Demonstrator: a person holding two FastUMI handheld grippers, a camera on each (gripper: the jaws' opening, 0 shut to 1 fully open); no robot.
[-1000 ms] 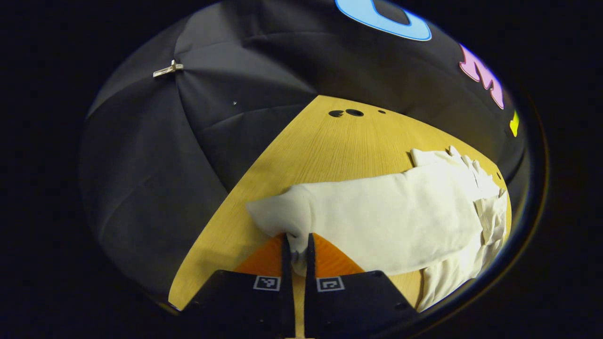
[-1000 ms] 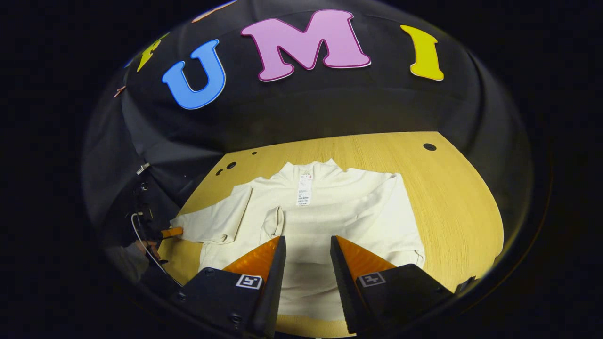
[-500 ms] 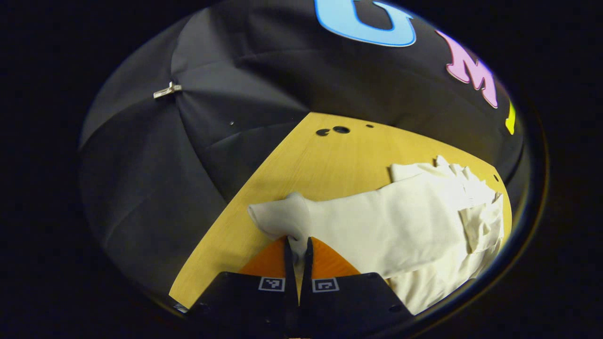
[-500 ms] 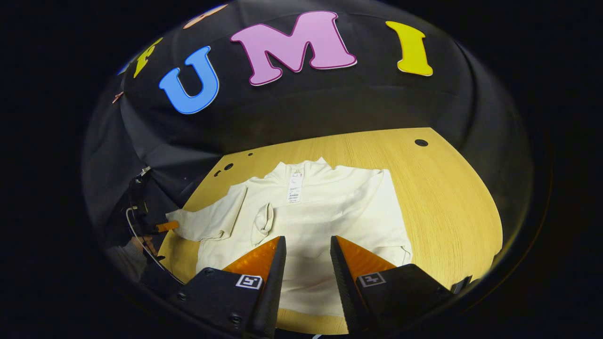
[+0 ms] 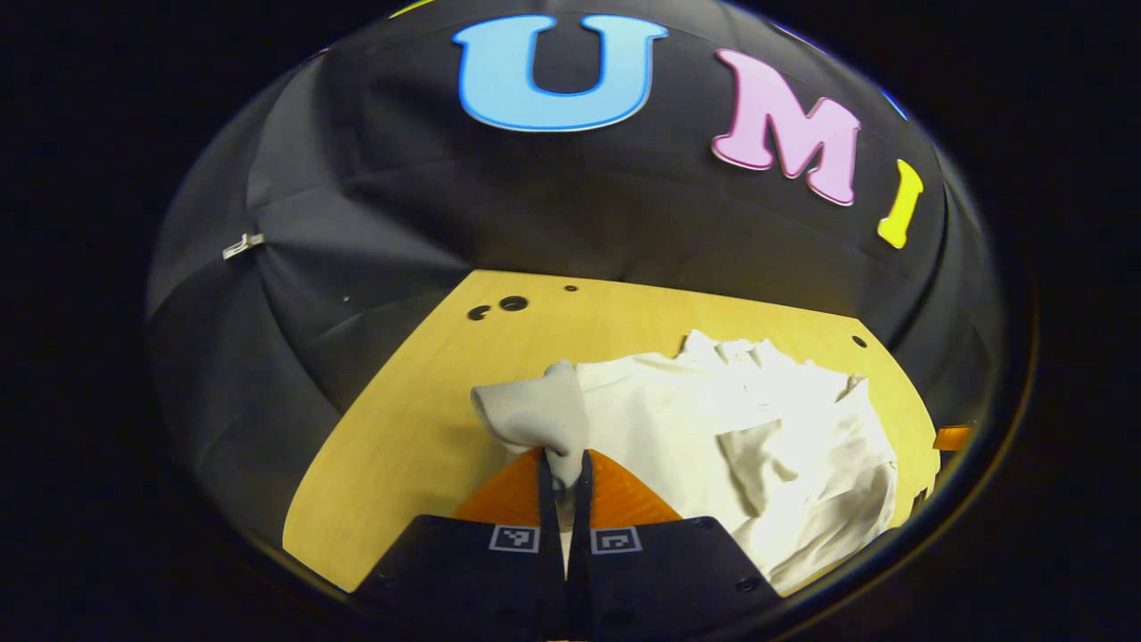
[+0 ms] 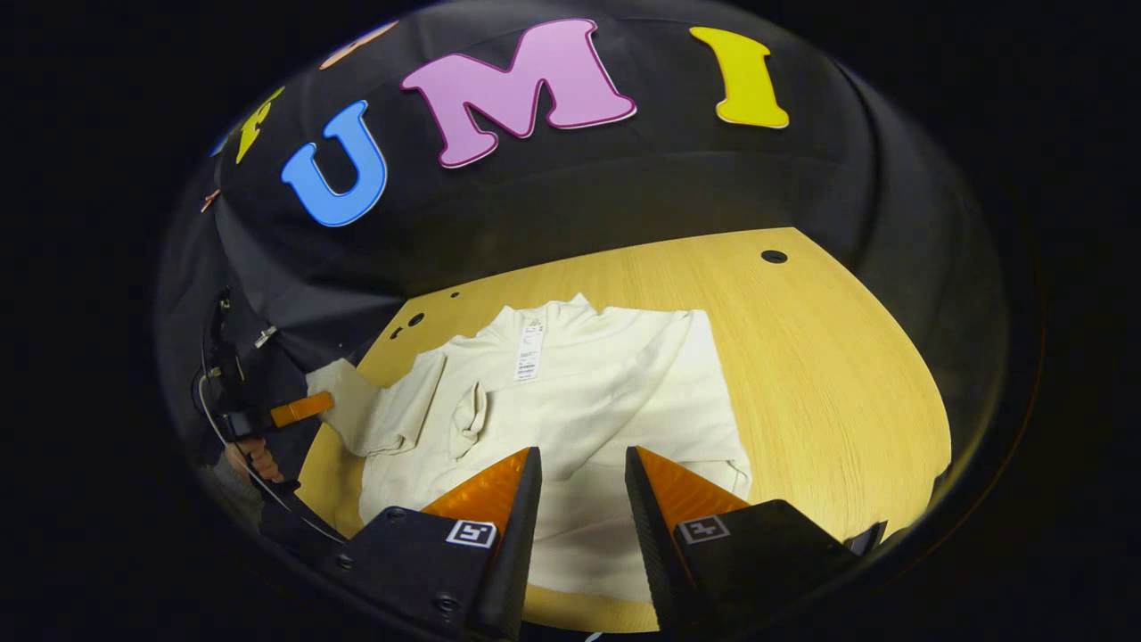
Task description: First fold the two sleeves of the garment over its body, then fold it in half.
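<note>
A cream long-sleeved garment [image 6: 588, 392] lies flat on the wooden table [image 6: 829, 357], collar away from me, with a paper tag [image 6: 528, 351] below the collar. One sleeve lies folded across its body, cuff [image 6: 467, 421] near the middle. My left gripper [image 5: 563, 465] is shut on the cuff of the other sleeve [image 5: 535, 412], which hangs lifted off the table. In the right gripper view that sleeve [image 6: 379, 412] rises at the garment's left, with the left gripper [image 6: 307, 407] and a hand [image 6: 254, 459] beside it. My right gripper [image 6: 581, 468] is open above the garment's hem, holding nothing.
Small round holes dot the tabletop [image 5: 513, 303] [image 6: 774, 256]. The table's left edge [image 5: 357, 446] drops off to black cloth close to the lifted cuff. Bare wood spreads to the right of the garment [image 6: 847, 410]. A metal clip [image 5: 242, 245] hangs on the cloth wall.
My left gripper has raised the cuff off the table and swung round toward the garment's body, bunching the sleeve. My right gripper has stayed open and drifted slightly.
</note>
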